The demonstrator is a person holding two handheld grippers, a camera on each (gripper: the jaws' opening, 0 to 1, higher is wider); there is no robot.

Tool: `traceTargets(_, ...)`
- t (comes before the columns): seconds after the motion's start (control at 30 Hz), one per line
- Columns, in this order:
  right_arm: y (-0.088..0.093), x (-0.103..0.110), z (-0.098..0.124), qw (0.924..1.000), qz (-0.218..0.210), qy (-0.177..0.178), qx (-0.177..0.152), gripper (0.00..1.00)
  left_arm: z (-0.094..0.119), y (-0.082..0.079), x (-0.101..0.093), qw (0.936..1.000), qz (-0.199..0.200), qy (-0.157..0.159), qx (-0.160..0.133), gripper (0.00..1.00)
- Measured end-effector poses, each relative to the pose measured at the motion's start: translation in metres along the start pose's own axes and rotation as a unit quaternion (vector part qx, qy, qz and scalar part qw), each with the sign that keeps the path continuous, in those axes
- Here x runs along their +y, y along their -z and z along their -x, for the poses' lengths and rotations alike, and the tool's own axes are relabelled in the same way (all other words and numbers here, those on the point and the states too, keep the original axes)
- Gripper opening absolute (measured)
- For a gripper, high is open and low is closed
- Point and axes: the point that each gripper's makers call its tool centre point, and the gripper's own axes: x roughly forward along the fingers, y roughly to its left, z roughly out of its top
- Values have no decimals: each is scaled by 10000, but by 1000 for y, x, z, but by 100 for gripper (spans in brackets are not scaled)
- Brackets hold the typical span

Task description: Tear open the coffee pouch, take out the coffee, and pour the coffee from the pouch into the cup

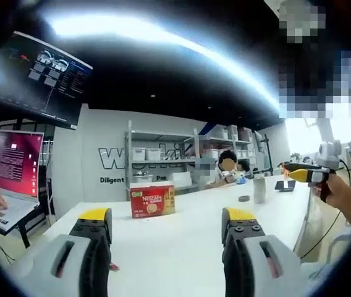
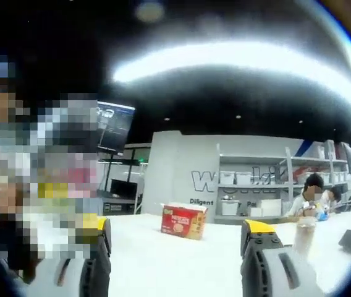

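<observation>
Left gripper (image 1: 168, 232) jaws spread wide, nothing between, above white table (image 1: 181, 241). Right gripper (image 2: 178, 247) likewise parted, bare. Red coffee box (image 1: 152, 200) upright on table ahead, well apart from both. Cup (image 1: 259, 188) farther back, right of box.

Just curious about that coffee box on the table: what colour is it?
Red, with a green-and-yellow top edge; the box shows best in the left gripper view.
</observation>
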Motion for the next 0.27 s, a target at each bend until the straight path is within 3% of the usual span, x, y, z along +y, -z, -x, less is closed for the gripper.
traceTargets(0.27,-18,0,6,9998,22,-25,-179,84,-2,-4,-12,9999,-86,135,-29,74)
